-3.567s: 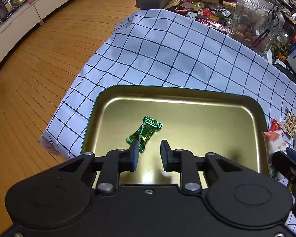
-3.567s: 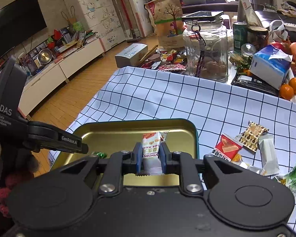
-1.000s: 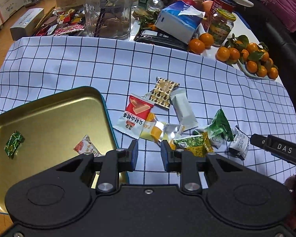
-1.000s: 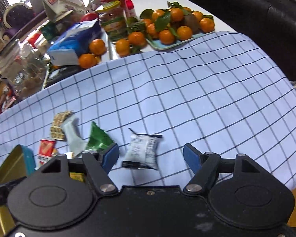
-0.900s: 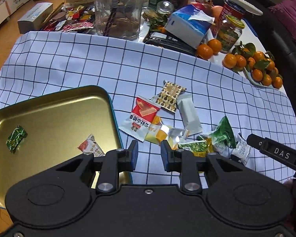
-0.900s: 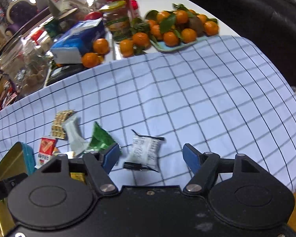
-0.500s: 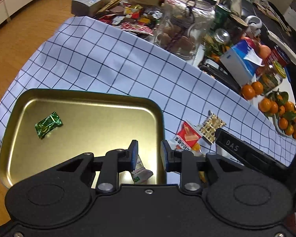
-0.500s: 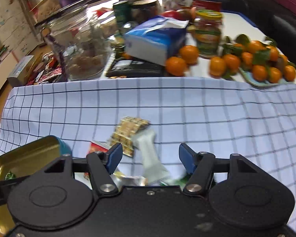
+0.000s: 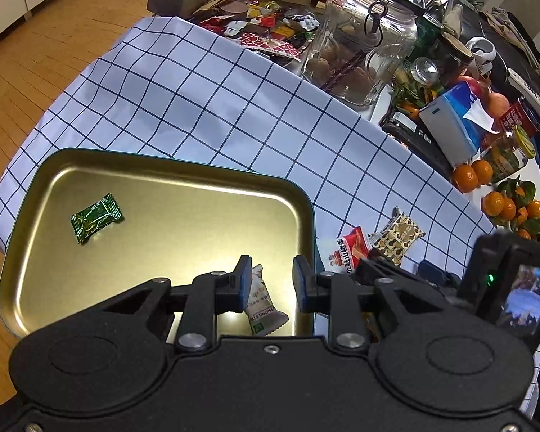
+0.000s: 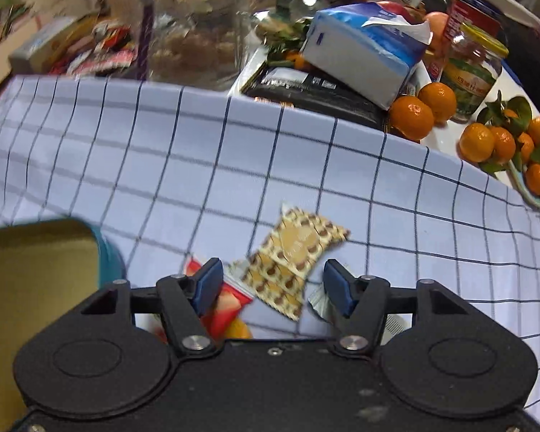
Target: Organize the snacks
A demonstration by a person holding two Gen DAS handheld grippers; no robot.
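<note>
- Right gripper point(image 10: 271, 284) stands spread wide and empty, hovering low over the loose snacks on the checked tablecloth point(image 10: 198, 165); the brown-and-cream patterned packet point(image 10: 295, 252) lies framed between its jaws

- Left gripper point(image 9: 271, 282) is parted with a narrow gap and grips nothing; it hangs over the near right corner of the gold tray point(image 9: 162, 165), above the white packet point(image 9: 264, 306) lying there

- The green candy point(image 9: 95, 217) rests at the far left of the tray, well apart from the white packet; two snacks appear sorted and the rest remain on the cloth

- Risk: the patterned packet overlaps the red packet point(image 10: 226, 306) on its left and sits just beside a silvery wrapper point(image 10: 318, 302) on its right; a closing grasp could take two wrappers at once or flick a neighbour away

- Risk: the packets are flat and slick-looking; if the jaws close on a crimped edge only, the packet could slip out over the cloth before reaching the tray

- Risk: the right wrist view is blurred, so how close the jaws are to the cloth cannot be told; closing too low could pinch the cloth and drag the pile

- Risk: the two grippers work close together near the tray's right rim, and a carry into the tray could knock the left tool or nudge the tray

- Risk: the tray lies near the left edge of the table, so a shove from the right could slide it toward the drop
</note>
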